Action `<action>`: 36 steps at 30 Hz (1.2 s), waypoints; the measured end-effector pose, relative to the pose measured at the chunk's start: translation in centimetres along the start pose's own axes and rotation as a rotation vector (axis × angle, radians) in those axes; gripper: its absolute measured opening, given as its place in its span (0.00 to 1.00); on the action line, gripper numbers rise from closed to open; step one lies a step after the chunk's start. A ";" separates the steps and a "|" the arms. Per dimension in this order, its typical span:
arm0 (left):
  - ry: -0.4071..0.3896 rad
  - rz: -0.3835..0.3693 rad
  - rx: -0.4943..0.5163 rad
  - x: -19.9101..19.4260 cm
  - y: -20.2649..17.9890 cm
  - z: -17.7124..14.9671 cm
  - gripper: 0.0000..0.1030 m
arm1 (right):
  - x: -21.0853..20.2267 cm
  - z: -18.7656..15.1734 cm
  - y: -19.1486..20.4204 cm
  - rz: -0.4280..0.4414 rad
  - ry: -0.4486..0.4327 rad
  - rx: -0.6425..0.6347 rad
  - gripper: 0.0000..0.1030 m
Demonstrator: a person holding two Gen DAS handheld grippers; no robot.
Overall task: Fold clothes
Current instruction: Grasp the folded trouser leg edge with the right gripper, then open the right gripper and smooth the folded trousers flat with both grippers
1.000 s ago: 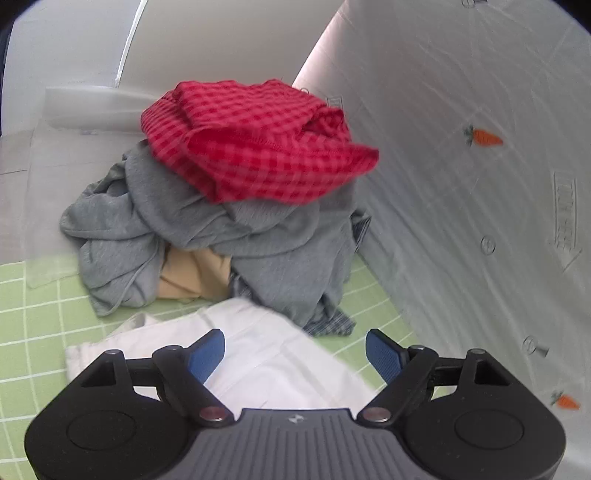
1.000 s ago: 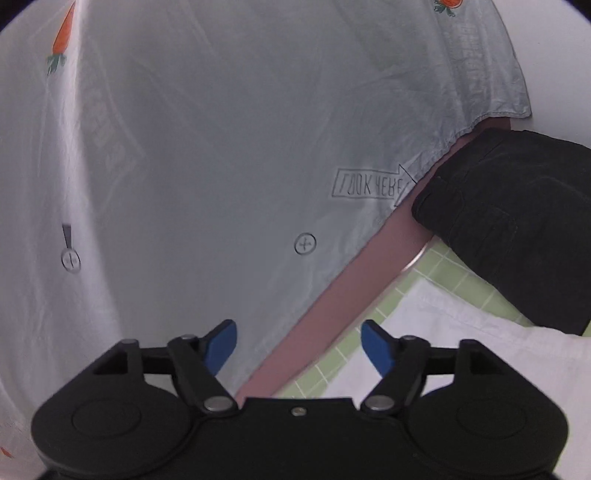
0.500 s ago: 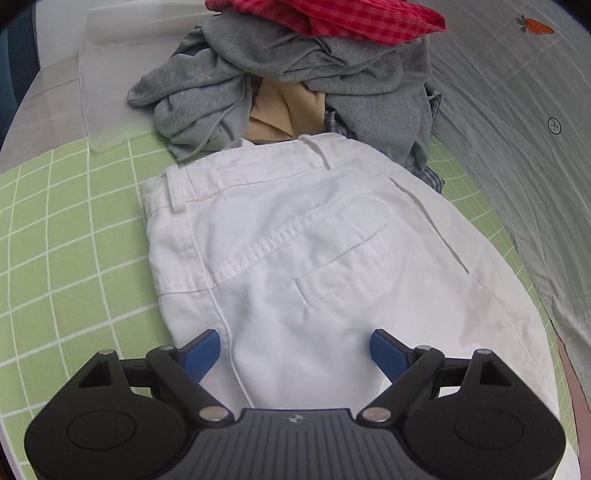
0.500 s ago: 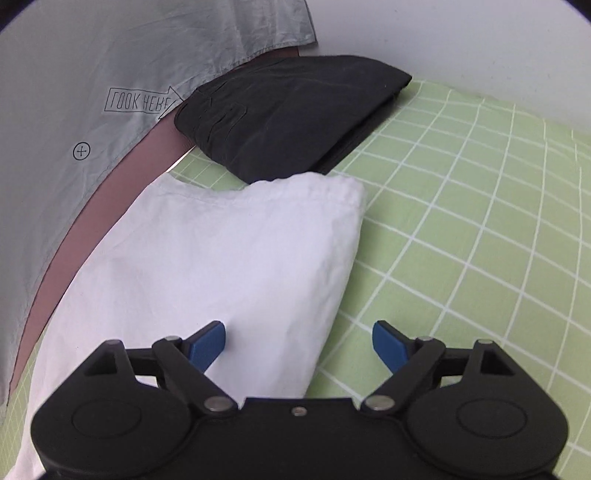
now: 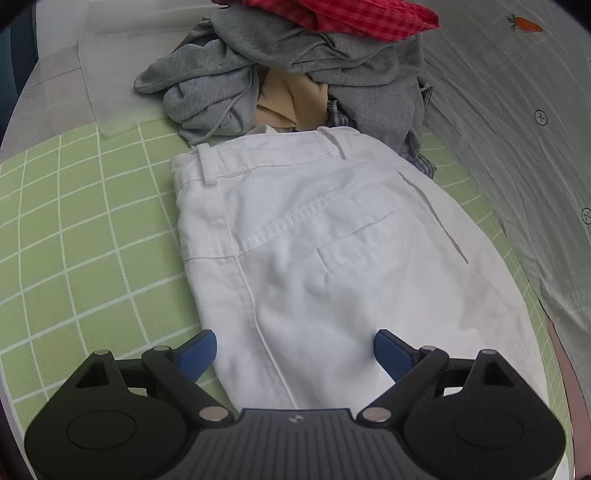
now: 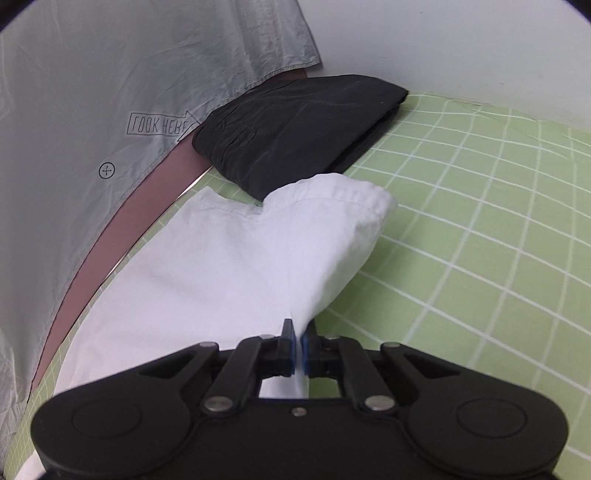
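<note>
The left gripper (image 5: pixel 294 350) hovers low over the white trousers (image 5: pixel 317 236), its jaws spread wide and holding nothing; the trousers' side seam runs up between them, and the garment's left edge passes just inside the left jaw. The trousers lie flat on the green gridded mat (image 5: pixel 74 229), waistband at the far end from the jaws, touching a heap of unfolded clothes (image 5: pixel 295 74) topped by a red checked piece (image 5: pixel 343 14). Left of the jaws the mat is bare and open; to the right a pale grey printed sheet (image 5: pixel 517 147) closes in beside the trousers' edge. The right gripper (image 6: pixel 298 349) has its jaws pinched together on the near right edge of the trousers (image 6: pixel 229 266), the cloth rising in a fold ahead of them toward the leg hem. Beyond that hem sits a folded black garment (image 6: pixel 295 133), just touching it. Right of these jaws the mat (image 6: pixel 480 240) lies open; left, the grey sheet (image 6: pixel 110 92) hangs close.
</note>
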State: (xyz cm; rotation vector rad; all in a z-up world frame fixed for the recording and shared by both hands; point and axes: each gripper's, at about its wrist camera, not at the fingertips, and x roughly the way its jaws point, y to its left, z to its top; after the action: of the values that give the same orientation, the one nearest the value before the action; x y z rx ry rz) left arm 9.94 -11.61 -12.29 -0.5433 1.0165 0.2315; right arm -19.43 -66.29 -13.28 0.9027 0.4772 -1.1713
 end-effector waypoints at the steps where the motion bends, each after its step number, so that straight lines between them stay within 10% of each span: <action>1: -0.006 -0.002 0.021 -0.6 0.0 -0.4 0.89 | -0.9 -0.3 -1.0 -0.007 0.003 -0.006 0.03; 9: -0.036 -0.010 0.229 -2.8 -3.0 -3.4 0.89 | -5.8 -2.2 -7.6 -0.038 0.052 -0.061 0.10; 19: -0.049 -0.003 0.460 -2.5 -9.1 -6.5 0.91 | -5.8 2.5 -5.1 -0.143 -0.085 -0.320 0.68; 36: 0.058 0.157 0.606 3.8 -14.8 -9.0 0.91 | 6.8 6.7 -2.4 0.002 0.053 -0.398 0.82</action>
State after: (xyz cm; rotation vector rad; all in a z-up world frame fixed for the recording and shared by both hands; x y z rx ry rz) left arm 11.57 -29.11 -14.44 0.0800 1.1226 0.0375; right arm -20.13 -75.93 -15.34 0.5896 0.7225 -1.0043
